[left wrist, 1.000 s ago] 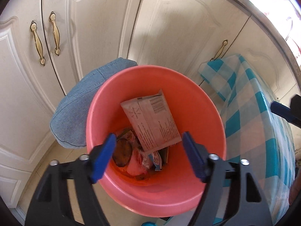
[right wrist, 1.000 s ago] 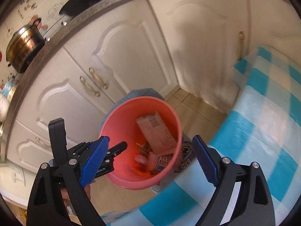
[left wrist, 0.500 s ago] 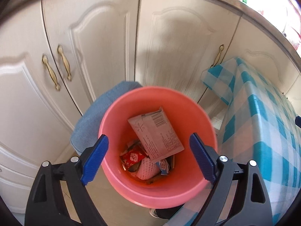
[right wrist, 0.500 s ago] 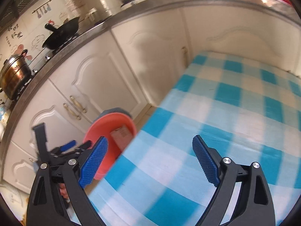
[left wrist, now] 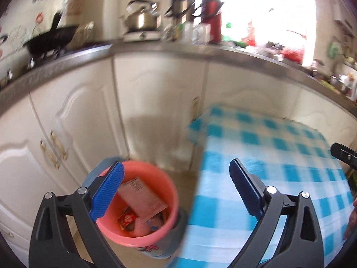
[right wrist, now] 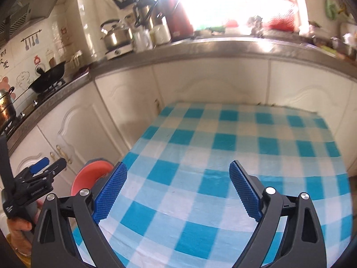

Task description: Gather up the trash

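Left gripper [left wrist: 176, 189] spread wide, jaws just been opening, nothing between the blue pads [left wrist: 107, 192]. Seen in the left wrist view above and beside the pink bucket [left wrist: 138, 239], which stands on the tiled floor [left wrist: 178, 185] just off the left edge of the table. Inside the bucket: flat printed carton [left wrist: 142, 196] leaning against the wall, small red wrapper [left wrist: 128, 220] and other scraps lower down, blurred. Blue-grey cloth [left wrist: 93, 178] just behind the bucket rim, toward the cabinet doors [left wrist: 73, 120].

Right gripper [right wrist: 178, 189] also spread, nothing between the pads, held over the blue-and-white checked tablecloth [right wrist: 223, 156]. No trash visible on the cloth in either view. Table pushed with its far edge against the cream cabinets.

In the right wrist view, left gripper visible at lower left, a hand [right wrist: 19, 225] on its grip; bucket partly hidden behind the right gripper's left finger.

On the worktop [right wrist: 200, 49]: black wok [right wrist: 48, 78] at the left end, steel kettle [right wrist: 113, 34] on a small hob nearer the middle, steel flask [right wrist: 147, 17] and red flask [right wrist: 178, 15] beside it, clutter further right washed out by window glare. Left wrist view motion-blurred throughout.
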Motion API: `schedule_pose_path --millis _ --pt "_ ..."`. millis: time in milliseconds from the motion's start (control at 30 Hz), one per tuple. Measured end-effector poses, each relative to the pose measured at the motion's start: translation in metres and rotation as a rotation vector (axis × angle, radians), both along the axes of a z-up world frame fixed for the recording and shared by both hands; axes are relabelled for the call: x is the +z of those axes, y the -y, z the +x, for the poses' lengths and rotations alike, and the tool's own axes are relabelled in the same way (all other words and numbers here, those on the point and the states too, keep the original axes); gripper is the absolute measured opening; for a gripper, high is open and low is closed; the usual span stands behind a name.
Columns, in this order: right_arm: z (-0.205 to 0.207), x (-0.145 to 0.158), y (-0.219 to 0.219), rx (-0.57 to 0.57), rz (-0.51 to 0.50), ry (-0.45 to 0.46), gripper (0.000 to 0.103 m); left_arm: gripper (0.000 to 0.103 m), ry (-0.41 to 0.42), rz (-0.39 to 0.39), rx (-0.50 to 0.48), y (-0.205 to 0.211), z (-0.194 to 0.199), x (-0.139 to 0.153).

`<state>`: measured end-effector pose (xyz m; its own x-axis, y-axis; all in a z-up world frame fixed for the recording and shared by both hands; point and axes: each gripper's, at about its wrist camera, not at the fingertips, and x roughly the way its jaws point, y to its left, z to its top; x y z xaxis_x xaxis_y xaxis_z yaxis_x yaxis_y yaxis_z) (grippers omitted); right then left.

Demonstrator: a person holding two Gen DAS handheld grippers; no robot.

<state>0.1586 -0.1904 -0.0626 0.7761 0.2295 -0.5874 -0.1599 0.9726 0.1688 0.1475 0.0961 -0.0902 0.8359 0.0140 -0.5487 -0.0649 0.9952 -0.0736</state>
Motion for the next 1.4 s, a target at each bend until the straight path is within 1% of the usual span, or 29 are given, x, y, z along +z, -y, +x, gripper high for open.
schedule_pose_path --millis 67,233,400,600,800,967,1133,1300,1400 --pt "-0.016 0.014 0.012 -0.038 -0.014 0.038 0.092 0.096 0.037 0.002 -0.028 0.017 -0.01 0.016" --pt "-0.058 0.054 0.04 -0.141 -0.051 0.14 0.093 0.099 0.112 -0.03 -0.09 0.053 -0.033 0.053" --pt "-0.099 0.09 0.059 -0.219 -0.082 0.223 0.094 0.099 0.149 -0.074 -0.152 0.084 -0.054 0.085" --pt "-0.142 0.129 0.076 -0.316 -0.125 0.337 0.096 0.099 0.231 -0.031 -0.174 0.12 -0.08 0.124" --pt "-0.179 0.16 0.087 -0.395 -0.157 0.441 0.097 0.099 0.316 -0.014 -0.197 0.137 -0.109 0.157" --pt "-0.205 0.179 0.091 -0.443 -0.178 0.522 0.098 0.099 0.363 -0.036 -0.208 0.141 -0.127 0.176" --pt "-0.228 0.192 0.091 -0.481 -0.192 0.596 0.098 0.099 0.398 -0.025 -0.202 0.146 -0.143 0.187" --pt "-0.24 0.198 0.087 -0.498 -0.204 0.633 0.098 0.099 0.42 -0.02 -0.187 0.145 -0.15 0.192" --pt "-0.244 0.199 0.086 -0.505 -0.202 0.644 0.098 0.099 0.419 -0.023 -0.183 0.143 -0.151 0.193"
